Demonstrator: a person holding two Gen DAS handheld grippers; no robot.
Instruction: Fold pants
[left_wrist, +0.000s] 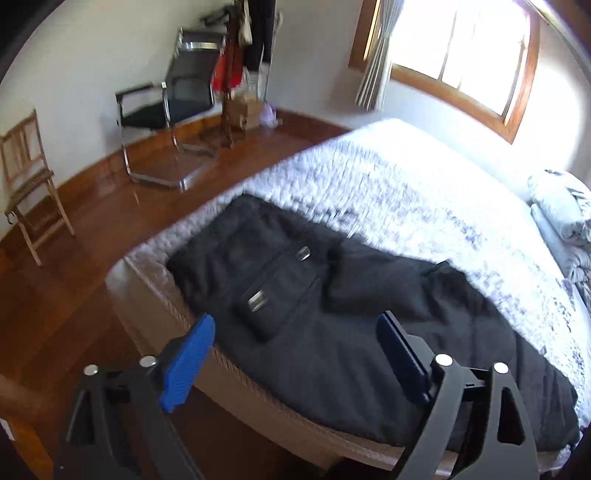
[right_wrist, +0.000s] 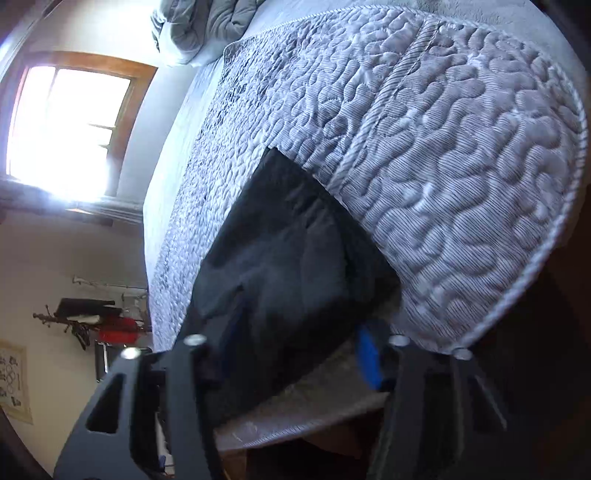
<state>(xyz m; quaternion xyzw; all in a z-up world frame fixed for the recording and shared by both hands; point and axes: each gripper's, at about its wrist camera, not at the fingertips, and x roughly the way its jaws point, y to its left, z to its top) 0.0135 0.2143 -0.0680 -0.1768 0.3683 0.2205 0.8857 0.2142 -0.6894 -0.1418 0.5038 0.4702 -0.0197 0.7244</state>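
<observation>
Dark grey pants lie spread along the near edge of the bed, back pockets with metal snaps up. My left gripper hangs open above the bed's edge, its blue pads wide apart over the pants and holding nothing. In the right wrist view the pants lie on the quilted mattress. My right gripper is open just over the pants' near edge at the mattress side, one blue pad showing, the other in shadow.
A black office chair, a wooden chair and a coat stand stand on the wooden floor left of the bed. Folded grey bedding lies at the bed's head. A window is behind.
</observation>
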